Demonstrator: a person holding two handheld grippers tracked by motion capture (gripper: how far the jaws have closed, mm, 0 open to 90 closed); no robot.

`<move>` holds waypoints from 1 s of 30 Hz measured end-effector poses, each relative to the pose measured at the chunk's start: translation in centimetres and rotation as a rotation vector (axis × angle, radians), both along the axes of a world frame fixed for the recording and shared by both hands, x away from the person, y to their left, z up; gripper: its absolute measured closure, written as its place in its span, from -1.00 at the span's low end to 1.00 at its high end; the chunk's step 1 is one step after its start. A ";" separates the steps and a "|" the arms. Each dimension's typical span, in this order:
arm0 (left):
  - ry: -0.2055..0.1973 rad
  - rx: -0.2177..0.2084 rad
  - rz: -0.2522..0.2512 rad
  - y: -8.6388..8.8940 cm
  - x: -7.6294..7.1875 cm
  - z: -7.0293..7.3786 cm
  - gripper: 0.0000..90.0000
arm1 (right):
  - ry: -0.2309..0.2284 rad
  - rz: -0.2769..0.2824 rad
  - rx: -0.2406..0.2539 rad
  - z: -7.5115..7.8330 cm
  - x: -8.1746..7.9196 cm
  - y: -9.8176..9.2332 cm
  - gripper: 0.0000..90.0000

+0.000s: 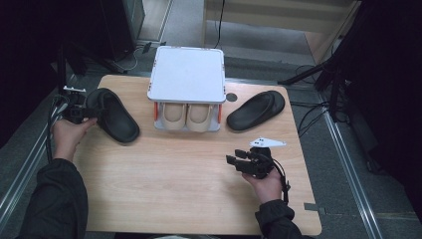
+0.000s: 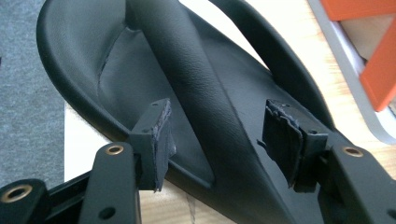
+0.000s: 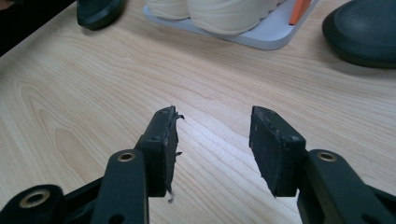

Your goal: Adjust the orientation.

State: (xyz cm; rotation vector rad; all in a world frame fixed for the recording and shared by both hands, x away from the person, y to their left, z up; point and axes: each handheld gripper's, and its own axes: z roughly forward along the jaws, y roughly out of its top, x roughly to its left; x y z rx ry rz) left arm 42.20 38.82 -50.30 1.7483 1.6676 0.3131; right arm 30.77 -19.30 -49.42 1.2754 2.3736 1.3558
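1. The left tongs [image 1: 82, 110] sit at the far left edge of the desk [image 1: 164, 189], at the heel end of the left black slipper [image 1: 113, 114]. In the left gripper view the jaws stand wide, one to each side of the slipper's strap ridge, and neither pad [image 2: 161, 140] presses on the rubber. The slipper rests on the desk, not held.

2. The right tongs [image 1: 239, 158] hover low over bare wood near the front right of the desk. In the right gripper view the jaws are spread wide with nothing between them, only wood grain showing in the gap.

3. The right black slipper [image 1: 256, 109] lies well ahead of the right tongs, angled, just beside the right end of the white shoe rack [image 1: 186, 74]. A pair of beige shoes [image 1: 186, 117] already fills the rack's lower shelf, toes toward the person.

4. My reading of the step: the work looks like placing or arranging the black slippers around the rack, and the left slipper has been let go where it lies, or is about to be gripped.

5. The next move probably calls for the left tongs either to back off clear of the strap or to close on it squarely. The right tongs would need to reach forward to the right slipper and straddle its strap or rim before closing.
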 end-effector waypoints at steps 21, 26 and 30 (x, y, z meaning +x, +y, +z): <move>0.011 -0.013 0.030 -0.6 1.2 -1.3 0.30 | 0.000 -0.018 -0.001 -0.1 -0.4 -0.6 0.17; 0.017 -0.008 0.047 -0.6 1.2 -1.0 0.48 | -0.004 -0.020 -0.002 0.0 -0.5 -0.6 0.16; 0.018 -0.001 0.046 -0.6 1.2 -1.0 0.54 | -0.002 -0.020 -0.001 0.0 -0.4 -0.6 0.17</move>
